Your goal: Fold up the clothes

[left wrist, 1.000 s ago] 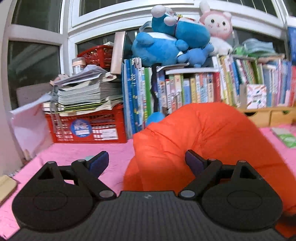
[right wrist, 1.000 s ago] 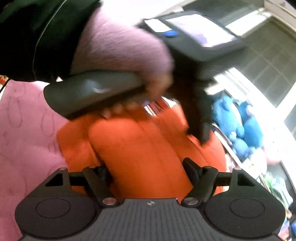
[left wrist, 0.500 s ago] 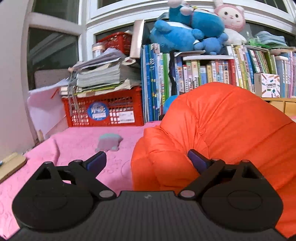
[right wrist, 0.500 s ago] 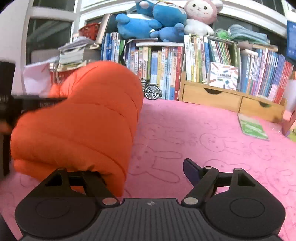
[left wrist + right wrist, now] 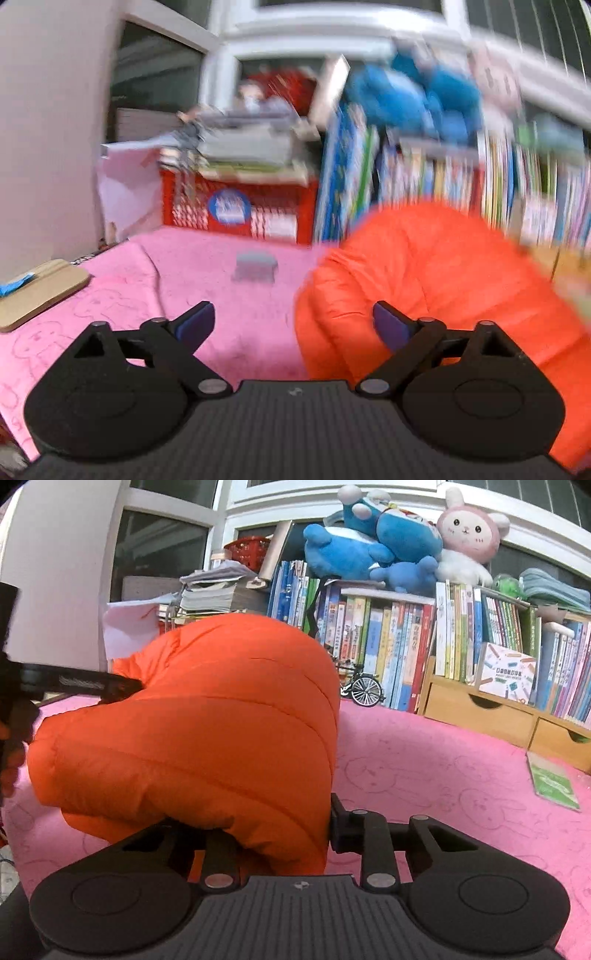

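Right hand-held gripper now closing on orange jacket edge, left hand-held gripper open beside it, ready to fold.

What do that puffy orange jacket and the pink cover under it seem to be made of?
The puffy orange quilted jacket looks like thin, slightly glossy nylon or polyester over soft filling: stitched channels bulge between seams and the surface catches light. The pink cloth cover looks like matt, soft plush or terry, faintly embossed with rabbit outlines; the exact fibre cannot be told.
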`<action>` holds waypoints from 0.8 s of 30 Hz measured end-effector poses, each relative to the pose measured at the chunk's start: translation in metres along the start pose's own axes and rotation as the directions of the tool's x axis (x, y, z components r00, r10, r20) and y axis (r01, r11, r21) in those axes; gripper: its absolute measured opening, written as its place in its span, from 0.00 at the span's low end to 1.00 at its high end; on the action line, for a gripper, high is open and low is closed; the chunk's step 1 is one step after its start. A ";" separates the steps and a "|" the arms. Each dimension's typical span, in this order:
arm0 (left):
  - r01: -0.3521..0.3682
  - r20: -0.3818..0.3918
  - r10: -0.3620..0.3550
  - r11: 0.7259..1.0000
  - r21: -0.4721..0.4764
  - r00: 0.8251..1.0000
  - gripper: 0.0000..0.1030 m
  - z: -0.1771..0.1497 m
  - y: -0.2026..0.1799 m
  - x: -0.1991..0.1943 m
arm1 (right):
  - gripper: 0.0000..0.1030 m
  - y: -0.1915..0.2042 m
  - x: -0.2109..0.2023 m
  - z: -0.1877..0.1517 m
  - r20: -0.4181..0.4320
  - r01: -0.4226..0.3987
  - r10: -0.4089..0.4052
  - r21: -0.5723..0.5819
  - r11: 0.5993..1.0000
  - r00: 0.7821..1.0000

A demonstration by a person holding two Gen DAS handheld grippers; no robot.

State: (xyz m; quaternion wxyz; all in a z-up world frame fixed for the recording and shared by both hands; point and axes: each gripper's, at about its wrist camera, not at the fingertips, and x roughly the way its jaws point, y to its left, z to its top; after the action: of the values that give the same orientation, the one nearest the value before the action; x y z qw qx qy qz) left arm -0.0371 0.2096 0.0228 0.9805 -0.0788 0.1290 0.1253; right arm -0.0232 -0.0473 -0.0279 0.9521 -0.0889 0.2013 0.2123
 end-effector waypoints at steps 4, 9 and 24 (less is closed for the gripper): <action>0.089 0.160 -0.092 0.996 0.029 0.983 0.89 0.029 -0.005 -0.042 | 0.27 -0.010 0.005 -0.004 -0.021 -0.018 0.020 0.085 0.996 1.000; 0.322 0.078 -0.411 0.805 0.498 0.908 0.92 0.012 -0.074 -0.075 | 0.26 -0.018 0.003 -0.010 -0.004 -0.028 0.029 0.157 0.987 1.000; 0.412 -0.293 -0.309 0.457 0.788 0.905 0.49 -0.066 -0.127 -0.035 | 0.27 -0.040 0.000 -0.019 -0.007 -0.062 0.068 0.305 0.950 0.998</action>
State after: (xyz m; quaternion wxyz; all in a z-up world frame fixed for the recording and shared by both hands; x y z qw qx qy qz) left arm -0.0513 0.0681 -0.0148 0.8923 0.3658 0.2057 -0.1663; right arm -0.0126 -0.0877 -0.0418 0.9451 0.0640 0.2429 0.2090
